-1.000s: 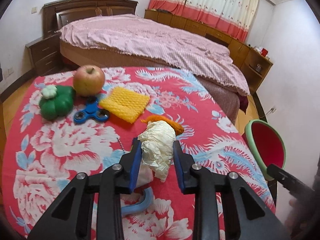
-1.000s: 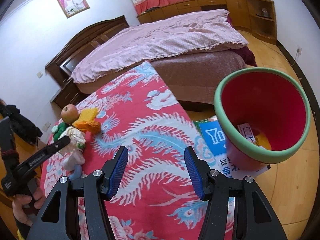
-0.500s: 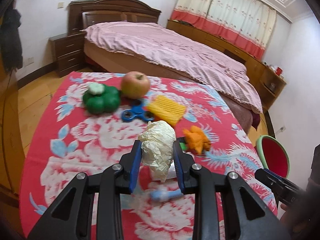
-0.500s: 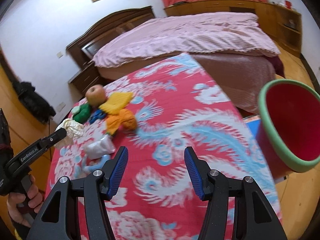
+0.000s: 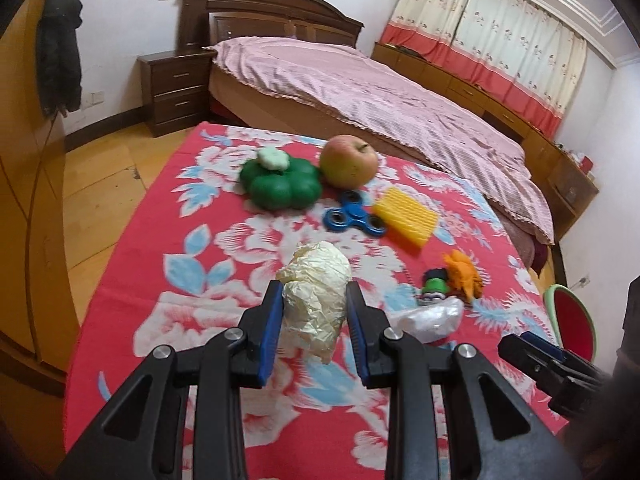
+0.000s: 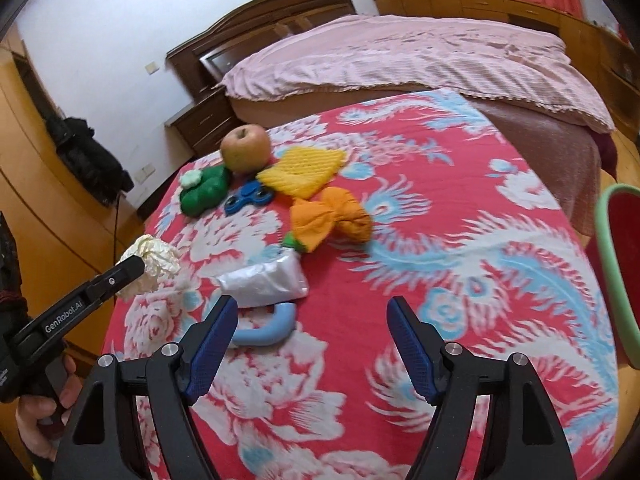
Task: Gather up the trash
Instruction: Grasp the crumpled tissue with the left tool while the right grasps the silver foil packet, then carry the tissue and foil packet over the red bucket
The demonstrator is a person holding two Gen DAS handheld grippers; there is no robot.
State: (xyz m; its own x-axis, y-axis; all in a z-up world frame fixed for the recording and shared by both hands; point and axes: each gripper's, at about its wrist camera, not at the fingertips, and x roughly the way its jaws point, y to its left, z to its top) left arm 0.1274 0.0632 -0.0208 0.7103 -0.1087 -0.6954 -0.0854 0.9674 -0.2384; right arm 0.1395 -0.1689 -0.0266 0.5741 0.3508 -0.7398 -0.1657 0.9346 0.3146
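My left gripper (image 5: 314, 308) is shut on a crumpled cream paper ball (image 5: 316, 284) and holds it above the near left part of the red flowered table (image 5: 200, 320). The ball also shows in the right wrist view (image 6: 154, 258). My right gripper (image 6: 312, 320) is open and empty over the table, just in front of a silvery plastic wrapper (image 6: 264, 282) and a blue curved piece (image 6: 268, 330). An orange crumpled wrapper (image 6: 328, 220) lies beyond them. The red bin with a green rim (image 6: 618, 256) stands beside the table's right edge.
An apple (image 5: 349, 161), a green pepper toy (image 5: 280, 184), a blue fidget spinner (image 5: 354, 220) and a yellow foam net (image 5: 406, 216) lie at the table's far side. A bed (image 5: 380, 100) stands behind. A wooden wardrobe (image 5: 24, 160) is at the left.
My left gripper has pulled back and to the left with the paper ball. My right gripper has swung left from the bin toward the wrapper and the blue piece.
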